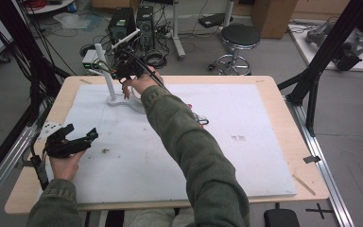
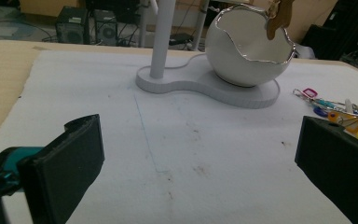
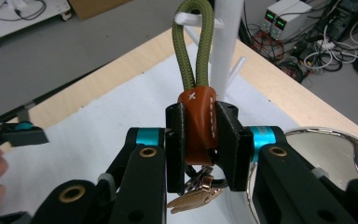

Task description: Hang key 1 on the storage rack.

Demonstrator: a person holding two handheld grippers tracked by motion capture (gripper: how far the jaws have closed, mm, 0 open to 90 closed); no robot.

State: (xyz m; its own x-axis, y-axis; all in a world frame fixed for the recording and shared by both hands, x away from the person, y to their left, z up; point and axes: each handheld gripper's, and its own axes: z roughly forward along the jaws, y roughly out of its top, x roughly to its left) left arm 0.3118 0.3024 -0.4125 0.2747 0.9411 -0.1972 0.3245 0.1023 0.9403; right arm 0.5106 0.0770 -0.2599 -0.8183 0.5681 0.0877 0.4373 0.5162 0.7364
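My right gripper is shut on the brown leather tab of a keychain. Its olive-green rope loop stands upright, and a peg of the white stand shows through the top of the loop. Brass keys dangle below the jaws. In the high view the right gripper is up beside the stand's pole at the far left of the mat. My left gripper rests open at the near left, nothing between its jaws.
The stand's base carries a white bowl with a silver rim, right under the hanging keys. A second bunch of keys with coloured tags lies on the white mat to the right of the stand.
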